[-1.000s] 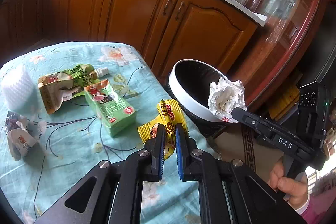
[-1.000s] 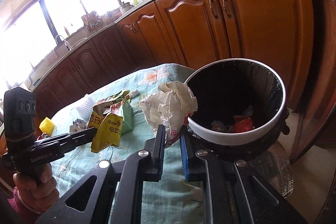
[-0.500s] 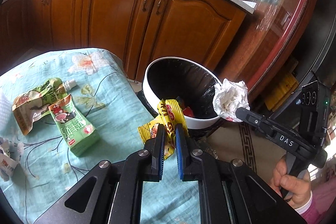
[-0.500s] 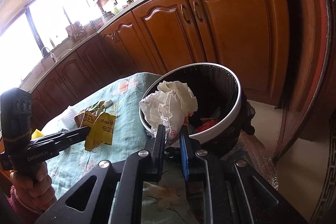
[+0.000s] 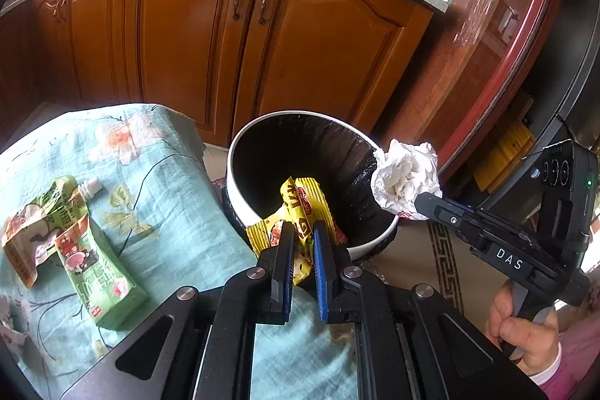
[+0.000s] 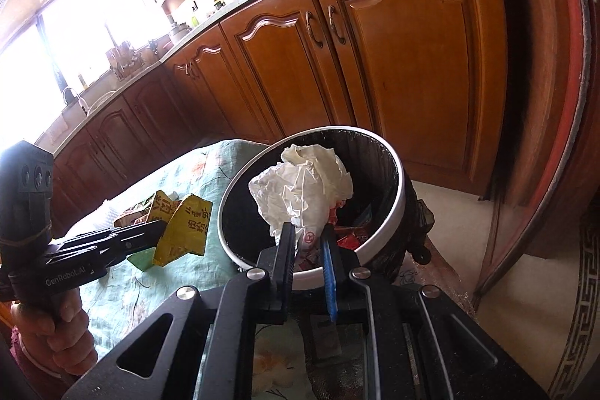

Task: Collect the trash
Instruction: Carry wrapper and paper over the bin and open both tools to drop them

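My left gripper (image 5: 302, 227) is shut on a yellow snack wrapper (image 5: 300, 208), held at the near rim of the white-rimmed trash bin (image 5: 240, 197) with a black liner. My right gripper (image 6: 307, 231) is shut on a crumpled white paper wad (image 6: 303, 186), held over the bin's mouth (image 6: 401, 197). In the left wrist view the wad (image 5: 407, 175) sits at the bin's right rim. In the right wrist view the wrapper (image 6: 183, 227) hangs left of the bin. Red trash lies inside the bin (image 6: 352, 235).
A table with a teal floral cloth (image 5: 168, 175) stands left of the bin. On it lie a green drink carton (image 5: 97, 272) and a green pouch with a white spout (image 5: 45, 212). Wooden kitchen cabinets (image 5: 225, 36) stand behind. A glass-fronted cabinet (image 5: 487, 6) is at right.
Both grippers have moved toward the bin with their trash. The wrapper has gone from over the table to the bin's rim; the wad has moved from the rim to over the mouth.
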Demonstrator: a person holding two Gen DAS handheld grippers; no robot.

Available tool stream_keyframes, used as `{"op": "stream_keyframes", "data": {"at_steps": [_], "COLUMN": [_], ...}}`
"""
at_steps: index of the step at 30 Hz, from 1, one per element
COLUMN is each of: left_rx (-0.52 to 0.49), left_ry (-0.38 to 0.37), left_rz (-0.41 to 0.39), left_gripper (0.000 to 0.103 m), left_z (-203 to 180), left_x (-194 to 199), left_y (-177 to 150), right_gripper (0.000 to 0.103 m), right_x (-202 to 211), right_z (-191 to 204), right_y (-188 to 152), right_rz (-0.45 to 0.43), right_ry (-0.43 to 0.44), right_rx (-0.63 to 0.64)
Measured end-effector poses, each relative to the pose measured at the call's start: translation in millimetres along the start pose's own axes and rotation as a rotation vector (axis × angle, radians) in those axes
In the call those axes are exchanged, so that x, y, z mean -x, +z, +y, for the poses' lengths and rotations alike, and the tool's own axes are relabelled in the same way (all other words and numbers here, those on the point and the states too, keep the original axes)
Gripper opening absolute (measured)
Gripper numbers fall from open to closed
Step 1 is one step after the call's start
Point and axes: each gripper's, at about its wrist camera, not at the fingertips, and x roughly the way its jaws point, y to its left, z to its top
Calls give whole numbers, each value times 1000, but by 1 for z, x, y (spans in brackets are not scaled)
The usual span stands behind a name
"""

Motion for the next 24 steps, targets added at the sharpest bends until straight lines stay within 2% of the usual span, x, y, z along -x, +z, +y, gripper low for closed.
{"op": "stream_keyframes", "data": {"at_steps": [12,22,24], "left_rx": [-45,-58,-56], "left_ry": [12,49,55], "left_rz": [44,96,117], "left_gripper": [8,10,20], "left_z": [-13,-18,-19], "left_x": [-41,-67,-72], "left_y": [32,43,43], "right_gripper": [14,14,19], "right_x": [-21,-41,-43], "right_z": [-9,-18,-18], "right_y": [23,31,32], "right_rz": [32,84,88], "right_ry": [-32,-50,-52], "right_rx": [26,39,40]}}
